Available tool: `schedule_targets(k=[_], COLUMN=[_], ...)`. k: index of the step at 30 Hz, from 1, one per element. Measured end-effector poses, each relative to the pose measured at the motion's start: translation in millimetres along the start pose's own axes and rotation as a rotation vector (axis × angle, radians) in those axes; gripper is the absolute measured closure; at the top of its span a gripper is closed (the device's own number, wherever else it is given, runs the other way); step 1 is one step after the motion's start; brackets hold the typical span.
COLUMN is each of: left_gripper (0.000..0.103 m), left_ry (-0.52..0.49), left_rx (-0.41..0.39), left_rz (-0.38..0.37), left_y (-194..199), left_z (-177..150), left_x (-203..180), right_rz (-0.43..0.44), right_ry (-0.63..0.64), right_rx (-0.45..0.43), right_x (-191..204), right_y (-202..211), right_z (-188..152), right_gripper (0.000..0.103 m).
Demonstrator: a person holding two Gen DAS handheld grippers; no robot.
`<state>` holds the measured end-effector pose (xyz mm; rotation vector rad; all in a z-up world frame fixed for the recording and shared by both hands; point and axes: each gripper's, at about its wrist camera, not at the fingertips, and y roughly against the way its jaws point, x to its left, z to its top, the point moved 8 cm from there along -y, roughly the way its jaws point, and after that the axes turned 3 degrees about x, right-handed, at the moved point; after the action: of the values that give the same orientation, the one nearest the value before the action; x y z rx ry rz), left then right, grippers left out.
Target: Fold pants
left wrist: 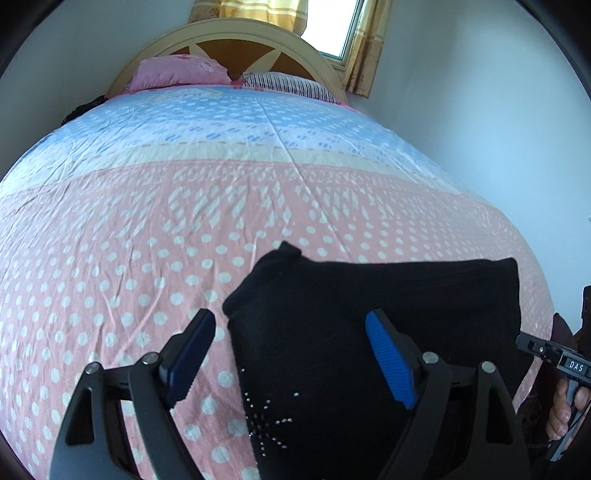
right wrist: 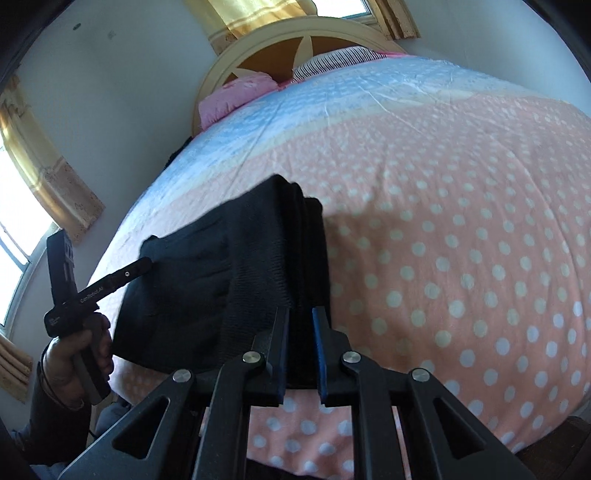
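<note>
We are in a bedroom of a home. A wide bed (left wrist: 229,206) fills most of what we see, spread with a crumpled cover of pink and pale blue with white dots. At its far end stands a curved cream and brown headboard (left wrist: 236,40), with a pink pillow (left wrist: 177,72) and a striped pillow (left wrist: 288,85) leaning against it. Behind the headboard we see a bright window (left wrist: 328,26) hung with yellow curtains (left wrist: 364,48), and plain white walls (left wrist: 480,110) close the room in on both sides.
</note>
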<state>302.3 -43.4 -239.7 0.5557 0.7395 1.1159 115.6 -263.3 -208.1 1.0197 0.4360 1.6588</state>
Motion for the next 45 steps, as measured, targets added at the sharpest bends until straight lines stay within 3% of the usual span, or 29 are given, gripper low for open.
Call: schedule_targets(k=[4,5,7,11,14,17,20,22,25,28,32,39,45], left_gripper=[0.016,0.016,0.016,0.016,0.016,0.012,0.004,0.004,0.004,0.004,0.004,0.001,0.0], left_ry=[0.024,0.019,0.005,-0.026,-0.058,-0.107,-0.133,-0.134,-0.11,-0.105,-0.104,-0.087,-0.071], left_rx=[0.007,0.002,-0.009,-0.046,-0.057,-0.043,-0.025,0.0,0.007,-0.001,-0.009,0.01,0.017], left_rz=[-0.019,-0.021,-0.02,-0.023,-0.009,0.019,0.029,0.03,0.016,0.018,0.019,0.014,0.0], left_y=[-0.2,3.2,9.7,23.5,26.6,24.3,19.7,14.6,14.7,21.8,27.9,21.7,16.8], left_z=[-2.6,-2.4,-2.0,0.8,0.6,-5.3,-15.5,-22.3,-28.8,-30.9,-33.7,-38.3,-41.4], left_x=[1.3,-0.2,-3.1,-14.5,-21.0,-26.3,-26.6,-24.3,-19.7,-17.9,-18.9,-16.3,-14.3], right_rz=[0.031,0.017,-0.039,-0.028,0.022,0.099,0.035,0.056,0.085,0.005,0.018,-0.009,0.009], right_ry=[-0.006,-0.001,0.005,0.075,0.147,0.171,0.078,0.016,0.004,0.03,0.121,0.266,0.281], right_rx=[0.001,-0.016,-0.057,-0.194,-0.216,-0.182,-0.078,-0.062,-0.072,-0.106,-0.127,-0.01,-0.011], right_x=[-3.5,-3.4,-4.5,23.2,51.5,66.2,38.6,20.7,20.7,24.5,49.1,60.3,51.2], right_y=[1.8,6.0,14.2,38.7,35.2,13.1,-24.8,-35.8,-26.2,-5.3,18.7,3.0,0.6], right_z=[2.1,4.6,11.4,39.8,54.1,61.7,63.5,63.2,62.4,56.6,37.4,-14.4,-21.9], right_gripper=[0.089,0.085,0.067,0.066,0.055,0.054,0.054,0.054,0.054,0.054,0.054,0.054,0.054])
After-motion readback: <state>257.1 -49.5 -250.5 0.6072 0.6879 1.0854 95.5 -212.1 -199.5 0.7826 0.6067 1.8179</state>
